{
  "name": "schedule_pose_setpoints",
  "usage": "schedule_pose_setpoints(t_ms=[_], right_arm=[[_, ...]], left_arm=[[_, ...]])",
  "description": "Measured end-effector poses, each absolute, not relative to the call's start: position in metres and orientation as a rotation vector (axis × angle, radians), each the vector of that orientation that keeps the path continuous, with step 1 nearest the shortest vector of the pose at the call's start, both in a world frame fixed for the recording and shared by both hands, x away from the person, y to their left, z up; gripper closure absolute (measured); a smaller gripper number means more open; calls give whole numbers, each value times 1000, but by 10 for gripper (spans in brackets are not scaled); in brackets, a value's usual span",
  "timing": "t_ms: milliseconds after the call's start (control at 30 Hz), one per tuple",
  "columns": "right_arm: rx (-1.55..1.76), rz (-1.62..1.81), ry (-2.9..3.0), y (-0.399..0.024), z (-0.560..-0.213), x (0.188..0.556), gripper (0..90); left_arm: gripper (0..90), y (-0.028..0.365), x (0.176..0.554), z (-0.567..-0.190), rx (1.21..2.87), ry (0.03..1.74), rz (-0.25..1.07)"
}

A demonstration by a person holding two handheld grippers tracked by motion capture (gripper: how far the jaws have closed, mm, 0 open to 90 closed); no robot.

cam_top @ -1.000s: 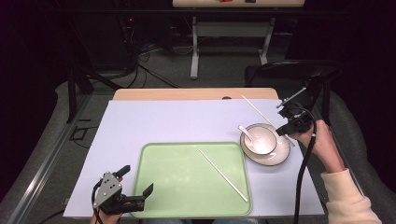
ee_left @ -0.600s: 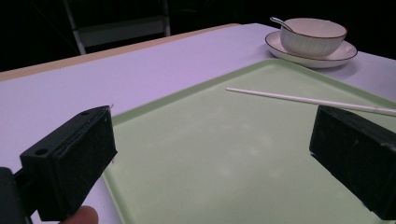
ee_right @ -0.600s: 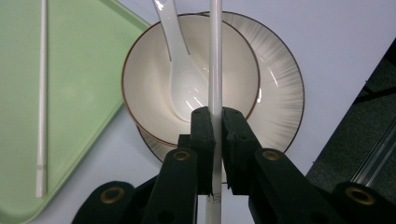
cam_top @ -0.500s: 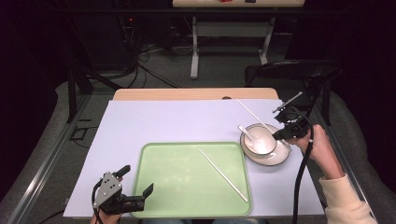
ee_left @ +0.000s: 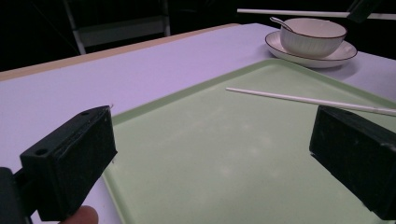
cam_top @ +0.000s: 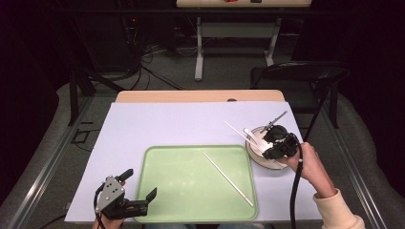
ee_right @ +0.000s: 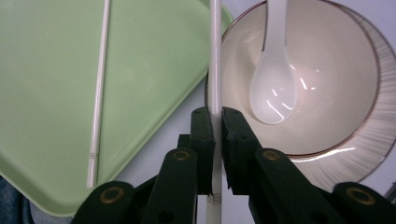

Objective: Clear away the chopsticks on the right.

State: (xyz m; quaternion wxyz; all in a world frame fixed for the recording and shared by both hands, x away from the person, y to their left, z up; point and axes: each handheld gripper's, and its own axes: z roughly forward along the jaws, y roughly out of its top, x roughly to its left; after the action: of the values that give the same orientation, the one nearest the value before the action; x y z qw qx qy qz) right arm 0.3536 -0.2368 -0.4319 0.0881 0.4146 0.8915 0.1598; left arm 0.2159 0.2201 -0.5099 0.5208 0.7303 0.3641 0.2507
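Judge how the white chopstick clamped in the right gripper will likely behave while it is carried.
The chopstick looks straight and thin, so probably stiff and light. Its smooth, rounded shaft may slip or swivel between the right gripper jaws, which pinch it near one end. Set down on the flat green tray, it could roll.

This looks like a lab or recording studio set up for a staged table scene, not a home. The counter [cam_top: 191, 121] is covered with a plain pale lilac sheet and stands in a dark room with black surroundings. Loose cables [cam_top: 148, 67] trail over the grey carpet [cam_top: 224, 71] on the far side, beside a metal-legged bench [cam_top: 239, 28]. A black folding chair [cam_top: 296, 76] stands at the far right.
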Motion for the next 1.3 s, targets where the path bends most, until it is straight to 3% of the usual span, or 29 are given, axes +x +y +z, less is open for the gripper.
schedule_pose_setpoints(t_ms=[267,300,367,933,1133,1300], right_arm=[[1240,477,2673,-231,-438,351,837],[1261,449,2724,-215,-460,345,837],[1265,424,2743,-209,-471,343,836],[1273,393,2835,-170,-517,339,832],[1273,393,2835,-170,-517,339,828],[1249,415,2835,-168,-519,339,714]], left_arm=[[2,220,216,-510,1748,868,597],[2,220,216,-510,1748,868,597],[3,219,216,-510,1744,866,597],[3,219,217,-510,1750,862,597],[3,219,217,-510,1748,864,598],[3,219,217,-510,1748,863,597]])
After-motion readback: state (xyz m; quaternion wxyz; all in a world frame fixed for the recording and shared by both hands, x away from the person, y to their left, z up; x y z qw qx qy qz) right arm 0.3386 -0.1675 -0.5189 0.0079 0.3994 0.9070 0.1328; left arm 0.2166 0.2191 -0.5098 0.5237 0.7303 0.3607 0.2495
